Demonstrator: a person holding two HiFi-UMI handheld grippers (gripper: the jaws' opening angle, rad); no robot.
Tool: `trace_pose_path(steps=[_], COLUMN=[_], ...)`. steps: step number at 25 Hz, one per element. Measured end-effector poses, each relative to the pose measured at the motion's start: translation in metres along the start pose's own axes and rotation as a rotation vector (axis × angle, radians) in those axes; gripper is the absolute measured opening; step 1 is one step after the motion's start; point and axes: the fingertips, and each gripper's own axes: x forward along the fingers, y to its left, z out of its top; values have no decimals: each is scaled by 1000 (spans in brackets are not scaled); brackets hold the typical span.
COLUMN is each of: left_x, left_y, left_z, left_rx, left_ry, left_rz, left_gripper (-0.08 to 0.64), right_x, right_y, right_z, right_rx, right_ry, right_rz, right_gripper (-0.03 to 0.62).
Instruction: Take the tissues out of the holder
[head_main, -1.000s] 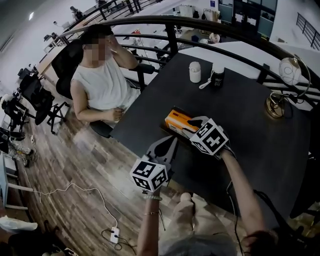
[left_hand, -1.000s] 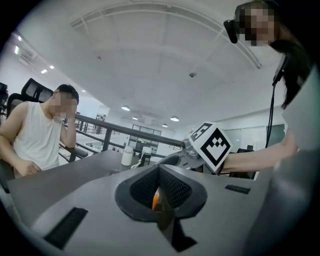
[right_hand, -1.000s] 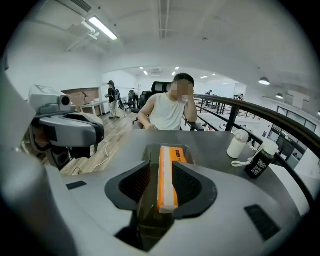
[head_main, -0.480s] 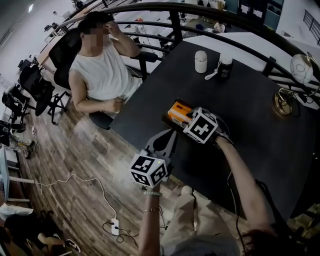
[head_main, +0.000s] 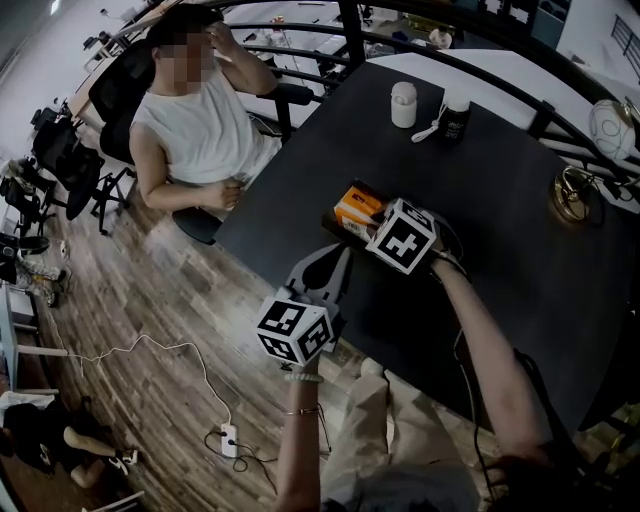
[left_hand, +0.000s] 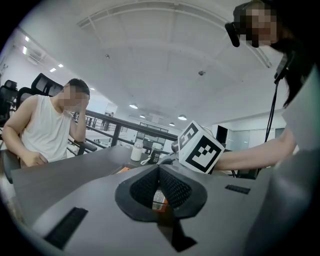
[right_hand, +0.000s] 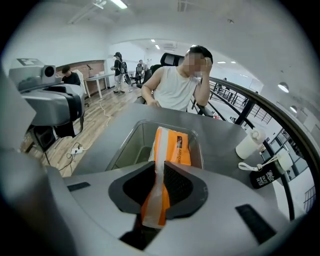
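Observation:
An orange and white tissue pack (right_hand: 172, 145) stands on edge in a clear holder (right_hand: 125, 145) on the black table. My right gripper (right_hand: 161, 187) reaches into the holder from above. Its jaws are closing, with the near end of the pack pinched between the pads. In the head view the pack (head_main: 357, 203) sits in the holder (head_main: 335, 222) just left of the right gripper (head_main: 378, 224), whose marker cube hides the jaws. My left gripper (head_main: 343, 255) hovers at the table's near edge, shut and holding nothing, pointing at the holder (left_hand: 159, 170).
A person in a white sleeveless top (head_main: 190, 120) sits at the table's far left edge. A white bottle (head_main: 403, 104) and a black cup (head_main: 456, 120) stand at the back. A gold lamp (head_main: 575, 195) is at the right, and a black railing runs behind.
My right gripper has moved left onto the tissue pack and its jaws have come in on it. The left gripper has barely moved.

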Motion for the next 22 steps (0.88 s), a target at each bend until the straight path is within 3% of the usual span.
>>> trace_pose_path(steps=[5, 13, 22], left_x=[-3, -8, -9], left_y=[-1, 1, -2], left_z=[2, 13, 34], left_rx=[-1, 12, 40], left_ry=[-2, -21, -48], left_rz=[0, -4, -28], left_gripper=[8, 8, 8], right_x=[-9, -28, -68], right_y=[-1, -3, -19], right_z=[2, 14, 29], right_rx=[7, 72, 117], right_ry=[-75, -190, -291], right_rz=[7, 8, -44], right_gripper=[20, 14, 14])
